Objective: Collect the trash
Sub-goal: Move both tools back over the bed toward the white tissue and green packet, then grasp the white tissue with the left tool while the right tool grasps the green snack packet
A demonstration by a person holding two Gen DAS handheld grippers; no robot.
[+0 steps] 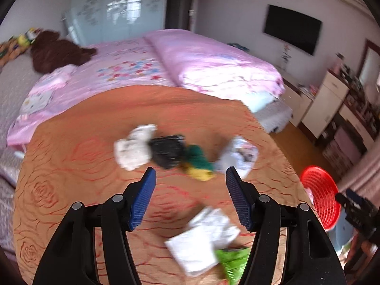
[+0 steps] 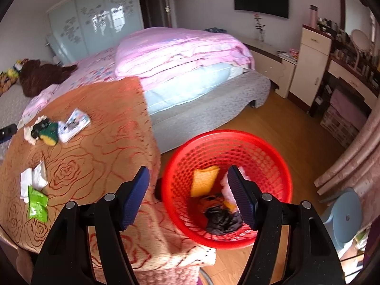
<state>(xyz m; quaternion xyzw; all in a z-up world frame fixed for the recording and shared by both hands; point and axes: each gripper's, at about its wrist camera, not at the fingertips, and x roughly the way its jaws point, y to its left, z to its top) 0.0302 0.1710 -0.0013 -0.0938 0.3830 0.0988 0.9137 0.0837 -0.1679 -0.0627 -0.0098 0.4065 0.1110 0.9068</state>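
Trash lies on a table with an orange rose-pattern cloth [image 1: 95,166]. A crumpled white paper [image 1: 134,146], a black piece [image 1: 167,150], a green-yellow sponge [image 1: 198,165] and a printed wrapper [image 1: 239,155] lie just ahead of my open, empty left gripper [image 1: 191,178]. White tissues [image 1: 204,235] and a green packet [image 1: 231,261] lie under it. My right gripper [image 2: 188,178] is open and empty above a red mesh basket [image 2: 268,152] on the floor, which holds an orange sponge [image 2: 204,180], black plastic [image 2: 222,219] and pink paper.
A bed with pink covers [image 2: 180,49] stands behind the table. A blue stool [image 2: 344,216] stands right of the basket. Cabinets and a cluttered dresser [image 2: 313,64] line the right wall. The table edge [image 2: 152,142] is left of the basket.
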